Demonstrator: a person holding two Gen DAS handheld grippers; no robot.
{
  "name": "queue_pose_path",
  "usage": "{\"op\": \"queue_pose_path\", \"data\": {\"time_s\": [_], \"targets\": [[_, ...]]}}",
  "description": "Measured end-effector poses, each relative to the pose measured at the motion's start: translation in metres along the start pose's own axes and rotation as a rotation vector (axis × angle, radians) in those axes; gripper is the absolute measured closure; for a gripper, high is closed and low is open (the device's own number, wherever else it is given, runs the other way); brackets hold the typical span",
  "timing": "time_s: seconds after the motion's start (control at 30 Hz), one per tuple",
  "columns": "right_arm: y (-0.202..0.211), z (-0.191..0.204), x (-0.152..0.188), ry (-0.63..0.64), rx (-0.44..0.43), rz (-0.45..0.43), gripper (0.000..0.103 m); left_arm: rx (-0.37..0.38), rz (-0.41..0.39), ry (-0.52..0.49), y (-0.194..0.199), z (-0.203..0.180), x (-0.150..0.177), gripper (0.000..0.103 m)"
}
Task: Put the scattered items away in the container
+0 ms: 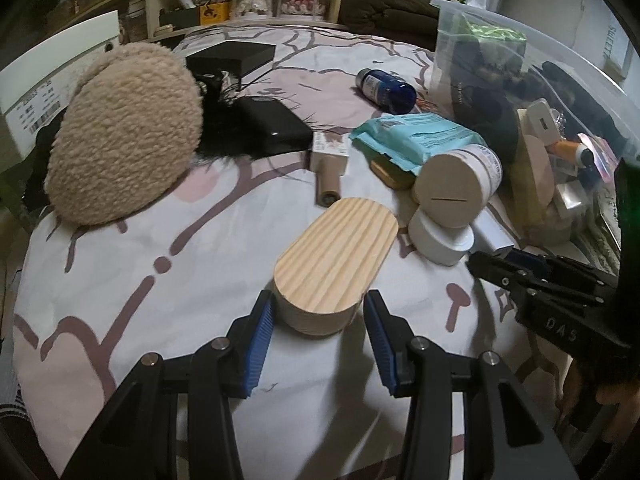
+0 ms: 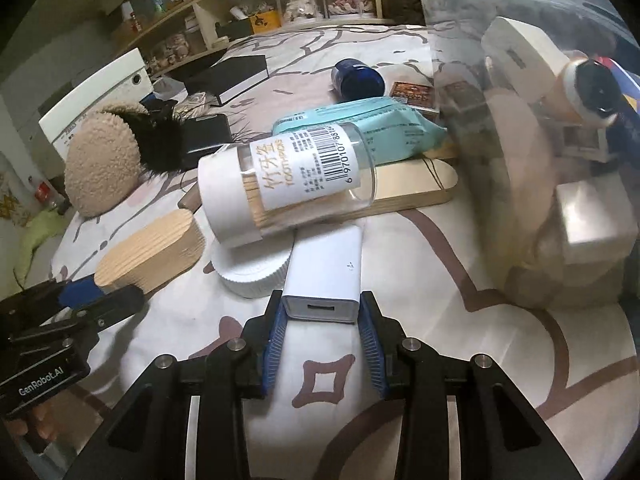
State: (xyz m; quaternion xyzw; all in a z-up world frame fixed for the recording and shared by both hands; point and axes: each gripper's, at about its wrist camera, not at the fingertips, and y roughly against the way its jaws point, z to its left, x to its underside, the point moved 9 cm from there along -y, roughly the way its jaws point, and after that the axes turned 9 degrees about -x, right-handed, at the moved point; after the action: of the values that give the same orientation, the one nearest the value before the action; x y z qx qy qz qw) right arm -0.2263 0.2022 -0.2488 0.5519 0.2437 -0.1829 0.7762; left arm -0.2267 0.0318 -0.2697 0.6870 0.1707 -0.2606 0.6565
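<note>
Left wrist view: the left claw [image 1: 318, 320] brackets the near end of a wooden block [image 1: 336, 266] lying on the bed [image 1: 160, 280]; its blue pads sit right against the block's sides, though I cannot tell whether they press on it. Past the block lie a white cap [image 1: 438, 240], a toothpick jar [image 1: 456, 184] on its side, a teal pack [image 1: 412, 136], a blue bottle [image 1: 386, 88], a black case [image 1: 268, 128] and a fluffy tan plush [image 1: 124, 136]. At the right stands a clear plastic bin [image 1: 560, 92], already holding a dark pouch, a white box, round wooden pieces and a tube.

In the right wrist view, the right claw [image 2: 322, 312] is closed on the near end of a white charger [image 2: 326, 272], both pads pressed to its sides. The charger lies on the bed with its far end under the jar, just beside the cap. The bin's wall rises close on the right, the left claw and block are at the left edge.
</note>
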Motion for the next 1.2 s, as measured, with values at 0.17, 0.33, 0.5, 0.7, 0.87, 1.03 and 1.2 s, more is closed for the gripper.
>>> {"op": "queue_pose_path", "data": {"time_s": [0.17,0.33,0.5,0.7,0.87,1.03,1.2], "targets": [[0.001,-0.005,0.000,-0.006,0.016,0.003,0.065,-0.012,0.008,-0.011,-0.003,-0.001,0.005,0.058],[0.001,-0.006,-0.002,-0.019,0.000,0.003,0.065,-0.008,0.008,0.000,-0.002,0.000,0.008,0.058],[0.004,-0.001,0.006,-0.029,-0.007,0.039,0.066,-0.010,0.019,0.007,0.003,0.002,0.013,0.059],[0.016,0.012,0.027,-0.060,-0.046,0.080,0.066,0.005,0.037,0.030,0.013,0.005,0.025,0.061],[0.027,0.029,0.040,-0.034,-0.065,0.107,0.067,0.006,0.057,0.045,0.022,0.007,0.037,0.061],[0.030,0.040,0.056,-0.008,-0.066,0.157,0.067,-0.011,0.063,0.029,0.034,0.007,0.053,0.063],[0.031,0.049,0.065,0.006,-0.061,0.173,0.066,-0.010,0.069,0.033,0.043,0.007,0.068,0.063]]}}
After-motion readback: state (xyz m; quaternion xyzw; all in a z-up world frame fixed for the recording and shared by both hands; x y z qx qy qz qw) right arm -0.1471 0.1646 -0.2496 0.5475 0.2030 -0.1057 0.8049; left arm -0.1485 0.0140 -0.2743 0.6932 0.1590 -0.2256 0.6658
